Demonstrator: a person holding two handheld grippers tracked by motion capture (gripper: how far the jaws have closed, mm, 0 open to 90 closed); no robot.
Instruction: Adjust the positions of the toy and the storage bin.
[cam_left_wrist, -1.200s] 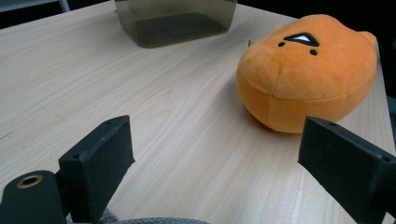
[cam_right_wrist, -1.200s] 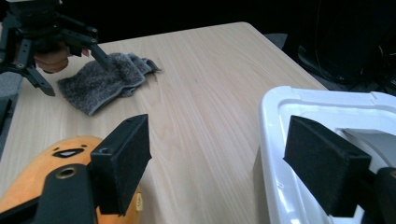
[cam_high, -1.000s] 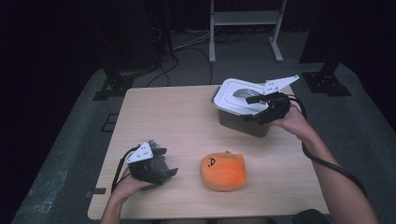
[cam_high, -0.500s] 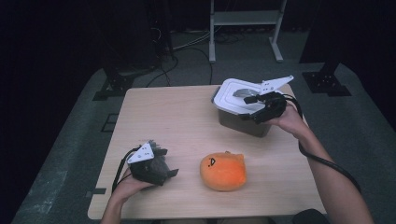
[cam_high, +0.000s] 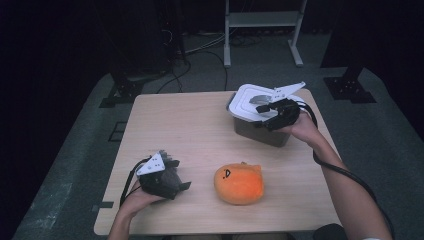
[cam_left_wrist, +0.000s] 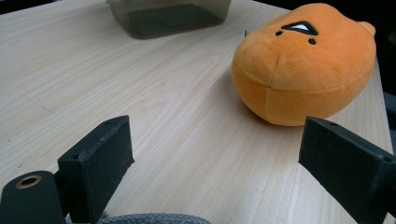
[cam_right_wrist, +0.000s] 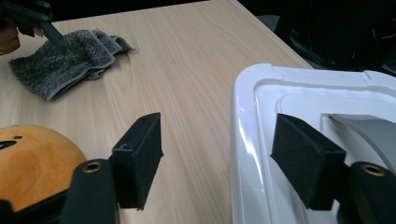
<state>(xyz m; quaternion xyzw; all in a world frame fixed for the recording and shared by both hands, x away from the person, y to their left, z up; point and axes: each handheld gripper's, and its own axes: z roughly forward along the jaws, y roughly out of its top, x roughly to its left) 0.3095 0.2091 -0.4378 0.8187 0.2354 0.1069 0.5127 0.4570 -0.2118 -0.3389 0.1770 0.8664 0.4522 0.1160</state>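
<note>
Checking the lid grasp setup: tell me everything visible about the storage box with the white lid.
The storage box is a dark, translucent plastic tub, rectangular, upright at the table's far right. A glossy white lid with rounded corners and a recessed centre panel sits closed on top. The right gripper straddles the lid's near edge, one jaw over the lid, one over the table; its jaws have just been closing, pads not yet pressing. Contents can't be told.

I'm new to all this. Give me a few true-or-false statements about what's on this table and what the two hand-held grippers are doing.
1. The right gripper straddles the edge of the white lid. True.
2. The bin stands open. False: the lid covers it.
3. The orange plush toy lies on the table. True.
4. The left gripper clamps the plush. False: its jaws are open, short of it.
5. A grey cloth lies by the left gripper. True.
</note>
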